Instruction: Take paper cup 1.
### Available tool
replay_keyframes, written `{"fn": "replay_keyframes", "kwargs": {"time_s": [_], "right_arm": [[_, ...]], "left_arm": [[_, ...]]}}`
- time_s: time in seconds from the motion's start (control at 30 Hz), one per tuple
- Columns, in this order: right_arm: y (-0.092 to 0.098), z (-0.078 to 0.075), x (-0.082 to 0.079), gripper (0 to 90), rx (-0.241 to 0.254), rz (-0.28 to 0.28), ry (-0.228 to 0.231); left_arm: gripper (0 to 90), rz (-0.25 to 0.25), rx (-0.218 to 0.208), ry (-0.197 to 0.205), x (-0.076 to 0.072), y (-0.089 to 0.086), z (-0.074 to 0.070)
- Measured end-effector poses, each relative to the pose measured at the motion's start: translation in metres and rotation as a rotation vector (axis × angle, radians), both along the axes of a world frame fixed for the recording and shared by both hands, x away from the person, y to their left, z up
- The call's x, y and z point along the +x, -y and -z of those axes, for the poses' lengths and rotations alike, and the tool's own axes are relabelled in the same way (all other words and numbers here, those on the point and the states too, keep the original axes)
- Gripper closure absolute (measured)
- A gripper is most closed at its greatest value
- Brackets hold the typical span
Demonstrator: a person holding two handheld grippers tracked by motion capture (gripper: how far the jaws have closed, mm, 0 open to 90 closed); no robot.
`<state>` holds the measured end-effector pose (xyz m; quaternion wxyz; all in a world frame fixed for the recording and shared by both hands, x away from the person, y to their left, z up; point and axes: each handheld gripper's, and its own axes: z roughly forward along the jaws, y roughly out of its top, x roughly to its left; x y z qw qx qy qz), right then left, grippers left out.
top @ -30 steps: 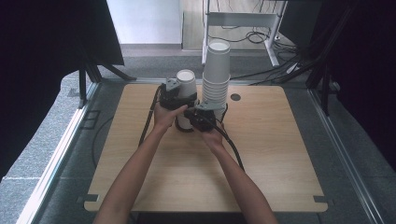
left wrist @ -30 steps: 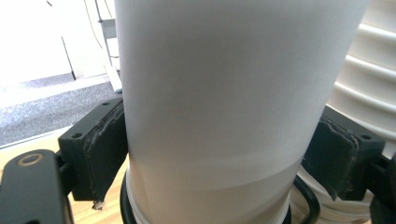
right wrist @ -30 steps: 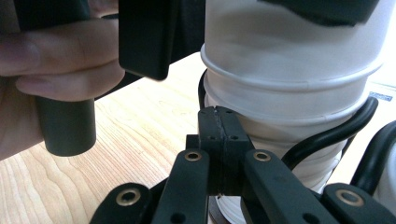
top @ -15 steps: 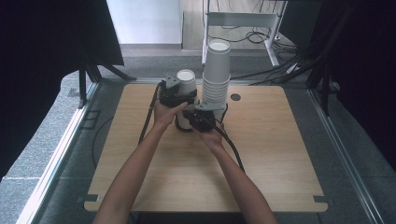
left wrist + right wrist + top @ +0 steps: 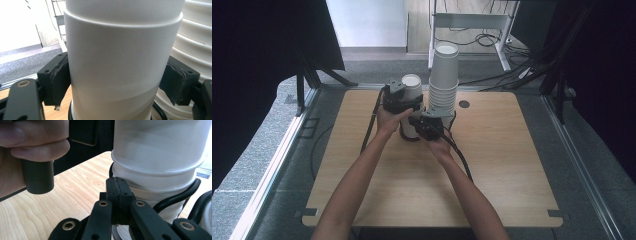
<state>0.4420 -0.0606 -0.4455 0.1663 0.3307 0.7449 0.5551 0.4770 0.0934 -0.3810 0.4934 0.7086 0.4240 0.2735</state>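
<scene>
The left gripper (image 5: 404, 100) has its two black jaws around a white paper cup (image 5: 120, 65). The jaws have just been closing in on it. In the left gripper view, the soft pads (image 5: 58, 80) sit against the cup's sides, one on each side, so the cup is pinched between them. This cup is the top one of a short stack (image 5: 411, 107) that stands on the wooden table (image 5: 512, 170), near the far edge.

The right gripper (image 5: 430, 125) is lower down, at the bottom of that short stack. In the right gripper view its jaws are pressed flat together, with nothing between them, and the tips rest right by the rolled rim of a lower cup (image 5: 155, 176). A black cable (image 5: 180, 195) loops around the base of the stack there.

Just beside the short stack, to its right in the high view, stands a much taller stack of cups (image 5: 444, 80).

It looks like the step now is pulling one cup off the short stack. The left gripper has the top cup and the right one seems to hold the rest down. Next, the left hand probably needs to lift straight up, gently, so the cup slides free and does not squash. The right gripper should stay still so the lower cups do not come along.
</scene>
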Motion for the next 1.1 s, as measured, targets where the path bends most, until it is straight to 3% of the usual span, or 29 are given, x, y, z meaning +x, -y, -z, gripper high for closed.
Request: {"fn": "replay_keyframes", "kwargs": {"time_s": [0.13,0.23,0.4,0.6,0.77,0.8,0.83,1.1], "right_arm": [[0.001,0.000,0.001,90.0,0.002,0.005,0.003],[0.002,0.000,0.003,90.0,-0.005,0.013,0.007],[0.002,0.001,0.003,90.0,-0.006,0.022,-0.004],[0.001,0.000,0.001,90.0,-0.012,0.015,0.000],[0.001,-0.002,-0.001,90.0,-0.005,0.009,-0.007],[0.002,-0.002,0.001,90.0,-0.015,0.014,0.035],[0.002,-0.003,0.000,90.0,-0.008,0.015,0.028],[0.007,-0.006,-0.005,90.0,-0.013,0.006,0.040]], "left_arm": [[18.6,-0.001,0.001,0.002,0.000,0.000,-0.001],[18.9,-0.004,-0.058,0.021,-0.002,-0.003,-0.014],[18.9,-0.004,-0.018,0.045,-0.005,0.001,-0.022],[18.8,-0.005,-0.048,0.056,-0.005,-0.002,-0.030],[18.8,-0.007,-0.068,0.086,-0.007,-0.003,-0.048],[18.8,-0.007,-0.069,0.098,-0.008,-0.003,-0.053],[18.8,-0.006,-0.066,0.110,-0.009,-0.003,-0.058],[18.7,0.001,-0.086,0.174,-0.028,-0.012,-0.086]]}}
